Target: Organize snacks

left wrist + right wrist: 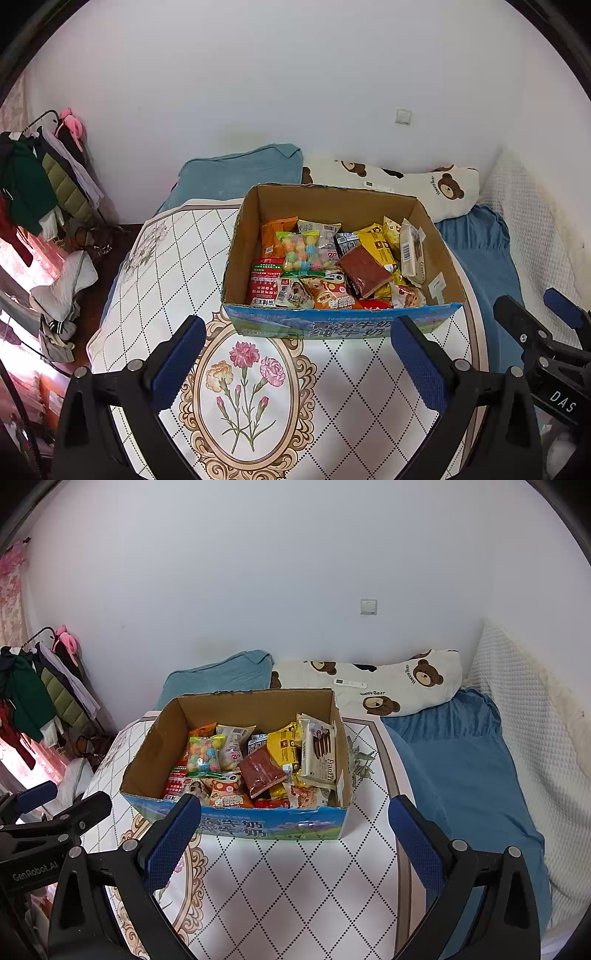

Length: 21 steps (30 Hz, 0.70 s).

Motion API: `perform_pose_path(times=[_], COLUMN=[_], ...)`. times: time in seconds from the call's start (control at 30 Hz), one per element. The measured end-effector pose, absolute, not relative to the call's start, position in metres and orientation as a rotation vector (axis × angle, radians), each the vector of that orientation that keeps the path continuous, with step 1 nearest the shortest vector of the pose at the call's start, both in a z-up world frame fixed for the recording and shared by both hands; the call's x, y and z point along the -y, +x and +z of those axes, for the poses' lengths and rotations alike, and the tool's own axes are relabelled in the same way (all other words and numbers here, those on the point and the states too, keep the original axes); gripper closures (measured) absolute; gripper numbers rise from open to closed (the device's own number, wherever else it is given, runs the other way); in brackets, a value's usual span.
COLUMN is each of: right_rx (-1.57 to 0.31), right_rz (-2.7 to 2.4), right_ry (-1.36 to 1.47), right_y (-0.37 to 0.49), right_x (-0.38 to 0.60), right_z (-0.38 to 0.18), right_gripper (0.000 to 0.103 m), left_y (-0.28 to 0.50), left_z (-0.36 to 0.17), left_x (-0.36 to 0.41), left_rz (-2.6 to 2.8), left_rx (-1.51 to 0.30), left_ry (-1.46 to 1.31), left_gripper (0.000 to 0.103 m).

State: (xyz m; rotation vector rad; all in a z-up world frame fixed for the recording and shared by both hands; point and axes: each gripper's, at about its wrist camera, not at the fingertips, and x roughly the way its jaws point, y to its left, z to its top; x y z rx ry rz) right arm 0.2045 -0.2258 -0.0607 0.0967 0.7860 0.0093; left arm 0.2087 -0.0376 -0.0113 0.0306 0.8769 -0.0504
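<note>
left tongs [299, 354]: held spread, nothing pinched | right tongs [295, 830]: held spread, nothing pinched | cardboard box [332, 325]: set on the tabletop [369, 369] just ahead of both tongs, open-topped | snacks [332, 266]: piled inside the box, a brown packet [260, 771] lying uppermost mid-pile

"Happy Bear" on pillow [388, 686]; "GenRobot.AI" on left tongs [55, 805].

Left hand-held gripper [299, 363] jaws spread wide, right hand-held gripper [295, 843] likewise (both empty), side by side
</note>
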Motion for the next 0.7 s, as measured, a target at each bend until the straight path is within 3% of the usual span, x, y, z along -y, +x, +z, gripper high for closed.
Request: perform_pose_path(times=[0.7], right_rx=[-0.780], right_rz=[0.004], right_ry=[0.097], right_y=[0.2033], right_x=[0.2292], right_z=[-0.0618], right_gripper=[0.000], left_y=[0.2089], left_z=[-0.0097], left_x=[0.0384], left_rz=[-0.060], left_rx=[-0.866], left_ry=[0.035], left_gripper=[0.001])
